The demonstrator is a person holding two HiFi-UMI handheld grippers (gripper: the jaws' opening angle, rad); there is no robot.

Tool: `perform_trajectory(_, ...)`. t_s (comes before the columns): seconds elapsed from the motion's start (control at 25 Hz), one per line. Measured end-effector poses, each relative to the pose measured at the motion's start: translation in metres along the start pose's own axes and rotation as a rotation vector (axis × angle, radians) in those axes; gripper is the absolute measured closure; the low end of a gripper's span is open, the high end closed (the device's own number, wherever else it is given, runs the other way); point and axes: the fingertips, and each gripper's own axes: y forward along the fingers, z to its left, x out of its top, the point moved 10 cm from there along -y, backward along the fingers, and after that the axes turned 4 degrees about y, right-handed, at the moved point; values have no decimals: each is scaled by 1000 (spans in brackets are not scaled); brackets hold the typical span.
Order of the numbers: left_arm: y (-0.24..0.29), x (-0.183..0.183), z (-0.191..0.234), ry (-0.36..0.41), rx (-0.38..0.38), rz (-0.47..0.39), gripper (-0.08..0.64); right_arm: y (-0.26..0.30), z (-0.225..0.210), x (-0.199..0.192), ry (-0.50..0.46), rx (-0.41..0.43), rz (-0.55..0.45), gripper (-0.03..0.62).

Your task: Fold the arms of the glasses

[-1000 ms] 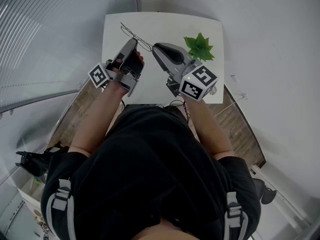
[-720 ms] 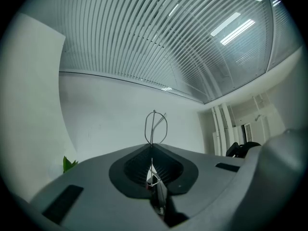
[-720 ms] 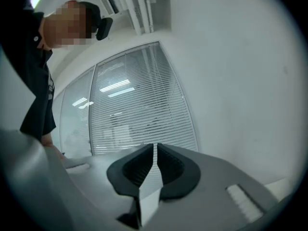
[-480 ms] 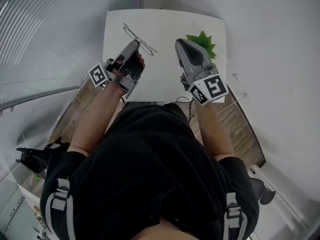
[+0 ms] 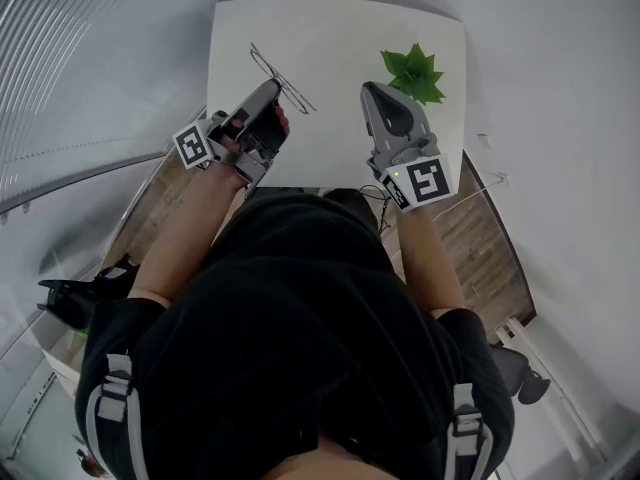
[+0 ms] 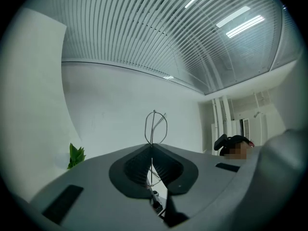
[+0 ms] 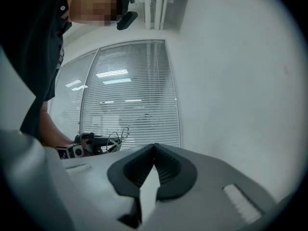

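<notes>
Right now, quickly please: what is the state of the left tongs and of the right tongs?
Left tongs: closed on the glasses.
Right tongs: closed, holding nothing.

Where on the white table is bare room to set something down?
Bare: the middle of the white table, between the thin wire-framed glasses and the small green plant, up to the far edge; also the near strip between the left tool and the right tool. Crowded: the left side, where the left tool grips the glasses, and the right side by the plant.

Office, slatted window blinds (image 7: 130,93), ceiling strip lights (image 6: 243,20), white table (image 5: 330,33)
</notes>
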Motion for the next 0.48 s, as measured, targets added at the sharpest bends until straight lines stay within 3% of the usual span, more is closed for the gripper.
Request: perform_trajectory(0.48,-2,-1,6,-23,23,16,546,5,-4,-6,-16,13,20,581)
